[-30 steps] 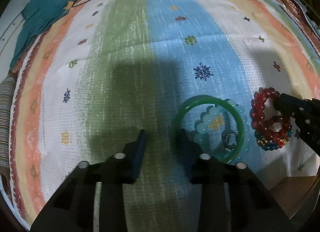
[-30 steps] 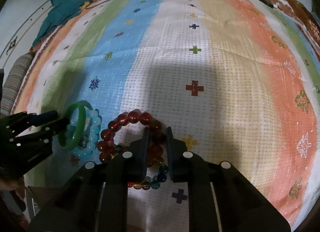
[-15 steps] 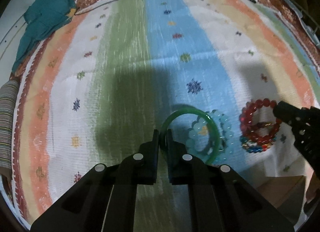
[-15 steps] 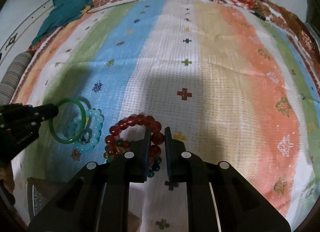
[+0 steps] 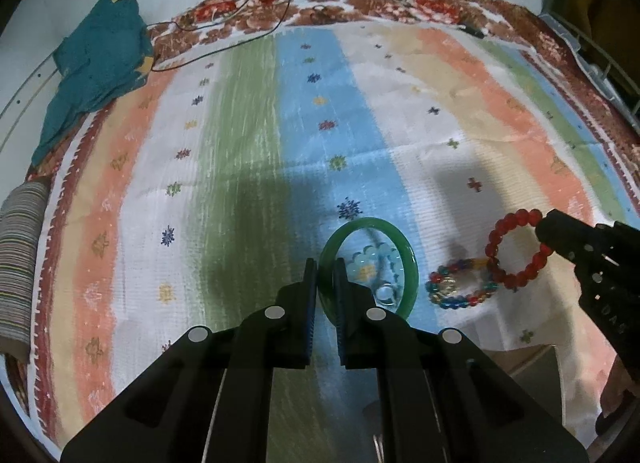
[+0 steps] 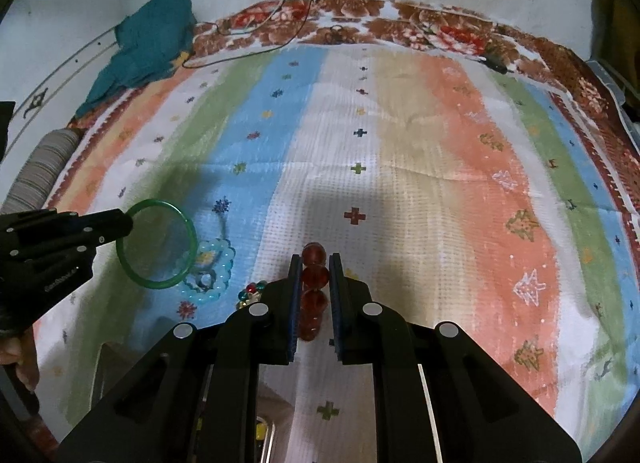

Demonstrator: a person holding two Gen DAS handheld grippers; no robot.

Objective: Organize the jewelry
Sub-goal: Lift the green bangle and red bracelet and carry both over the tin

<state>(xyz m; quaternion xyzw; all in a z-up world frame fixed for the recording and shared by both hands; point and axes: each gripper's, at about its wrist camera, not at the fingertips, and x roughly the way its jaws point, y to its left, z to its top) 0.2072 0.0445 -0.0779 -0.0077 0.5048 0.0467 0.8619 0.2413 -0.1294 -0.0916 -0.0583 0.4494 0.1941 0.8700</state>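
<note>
Striped woven cloth (image 5: 248,167) in green, blue, white and orange covers the surface, with a floral-bordered spread beneath it, a crumpled teal garment (image 5: 96,63) at the far left corner and thin wires trailing down a pale wall.

Both tools have a piece pinched and look raised off the cloth. The left tool (image 5: 326,275) is closed on the near rim of a smooth green glass-like bangle (image 5: 412,263), which stands tilted ahead of its jaws. Under that bangle, on the blue stripe, lie a pale aqua bead bracelet (image 6: 224,263) and what seems to be a small ring, too blurred to be sure. The right tool (image 6: 315,283) is clamped across a bracelet of round dark-red beads (image 5: 516,251), with beads showing between its pads. A multicoloured bead bracelet (image 5: 456,283) rests on the cloth just beside the red one.

My judgement is that the step is carrying each lifted piece apart to its own place. To do it well, keep both grips firm, since the bangle is hard and slick and could pivot or slip. Raise the red beads clear before moving sideways, as they appear close enough to the multicoloured strand to snag. Where the pieces should go is not shown.
</note>
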